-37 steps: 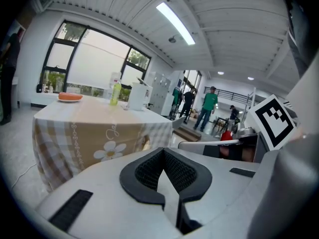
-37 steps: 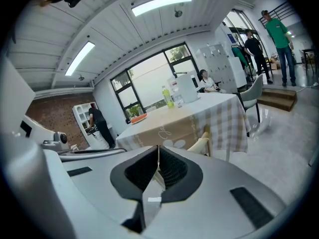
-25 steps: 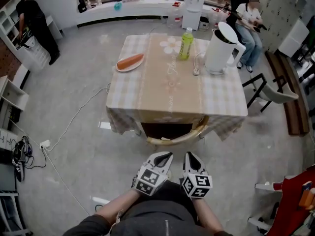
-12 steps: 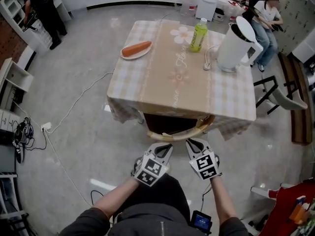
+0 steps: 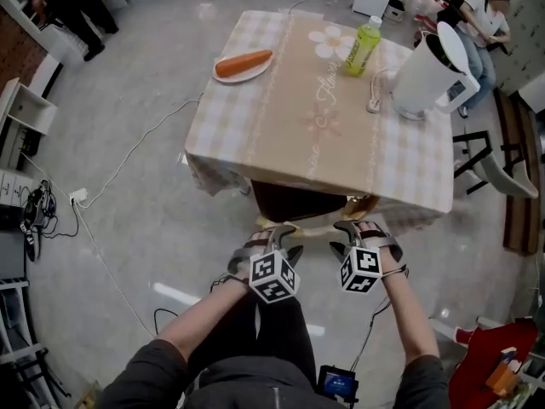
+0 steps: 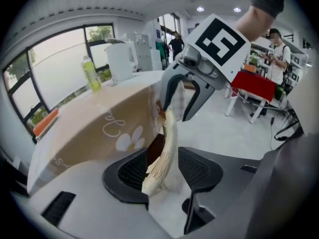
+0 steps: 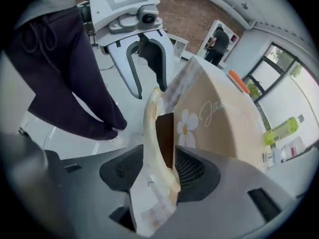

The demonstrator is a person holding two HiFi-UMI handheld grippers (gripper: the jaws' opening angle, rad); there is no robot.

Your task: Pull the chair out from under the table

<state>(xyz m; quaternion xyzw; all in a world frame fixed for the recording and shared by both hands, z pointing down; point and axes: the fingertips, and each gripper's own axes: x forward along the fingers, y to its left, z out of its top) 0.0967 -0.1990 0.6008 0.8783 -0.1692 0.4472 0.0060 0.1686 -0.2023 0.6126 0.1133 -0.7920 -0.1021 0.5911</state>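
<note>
The chair is pushed under the table (image 5: 324,118); only its dark seat (image 5: 294,203) and curved pale backrest (image 5: 313,225) show below the checked cloth. My left gripper (image 5: 274,233) and right gripper (image 5: 358,228) both straddle the backrest's top rim, side by side. Their jaws have just been opening. In the left gripper view the backrest (image 6: 167,143) stands between the pads of the left gripper (image 6: 167,176) with a gap on its right. In the right gripper view the backrest (image 7: 154,133) runs between the spread pads of the right gripper (image 7: 158,176).
On the table are a carrot on a plate (image 5: 243,64), a green bottle (image 5: 364,46) and a white kettle (image 5: 426,71). A second chair (image 5: 485,164) stands at the right. A white cable (image 5: 128,177) lies on the floor at the left. People stand and sit at the back.
Both grippers went forward and down from in front of my body to the chair's backrest. Their jaws, shut before, now stand apart around the rim. The right gripper has rolled.
</note>
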